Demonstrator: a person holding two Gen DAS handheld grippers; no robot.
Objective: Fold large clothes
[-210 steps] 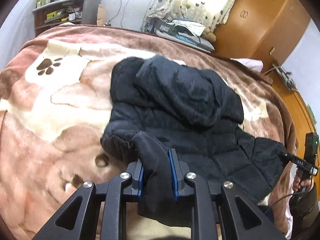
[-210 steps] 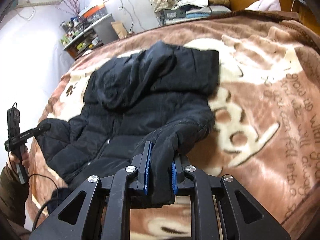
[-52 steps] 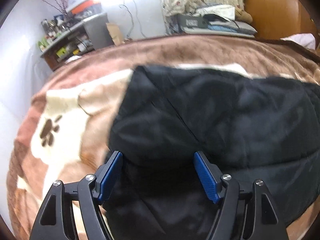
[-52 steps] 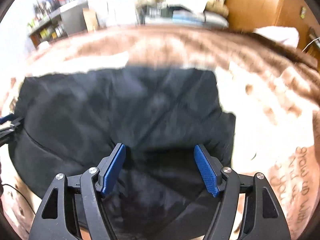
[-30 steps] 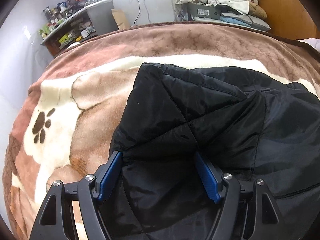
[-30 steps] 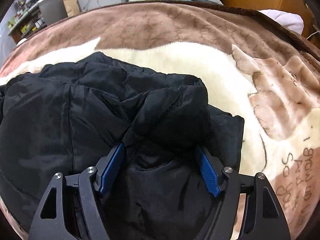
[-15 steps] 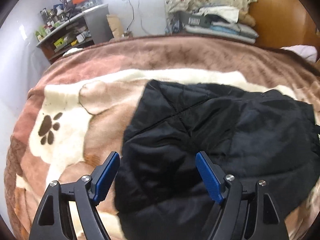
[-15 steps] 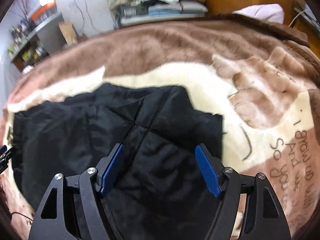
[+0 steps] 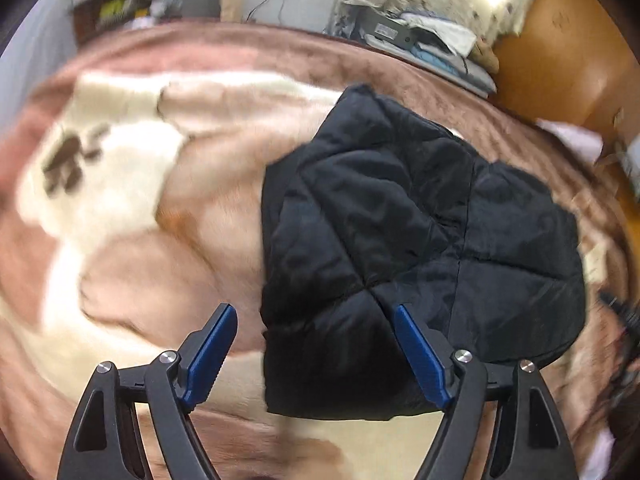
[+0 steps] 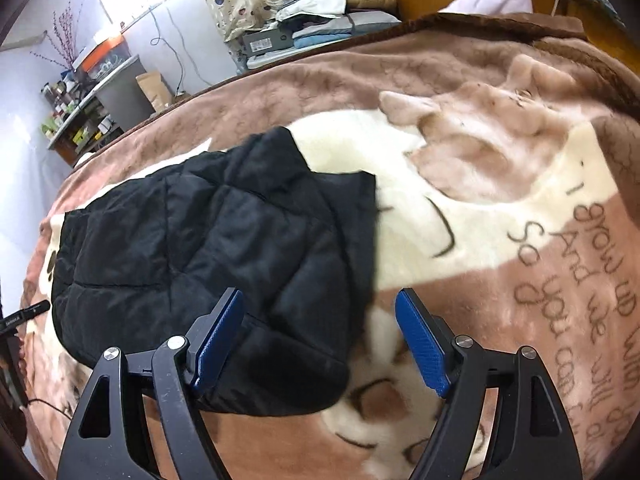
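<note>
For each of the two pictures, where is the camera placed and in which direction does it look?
Left wrist view: sits on the left gripper, looks steeply down at the folded black jacket; only its own open fingers show.
Right wrist view: sits on the right gripper, looks down over the jacket's right edge; its own jaws, opening with nothing gripped, and the other gripper's tip at the left edge show.
Shared: the jacket, the brown blanket and the far shelf.

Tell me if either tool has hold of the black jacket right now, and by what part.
Nothing is held. The left tool is open and the right tool is opening, both clear of the folded jacket lying on the blanket.
</note>
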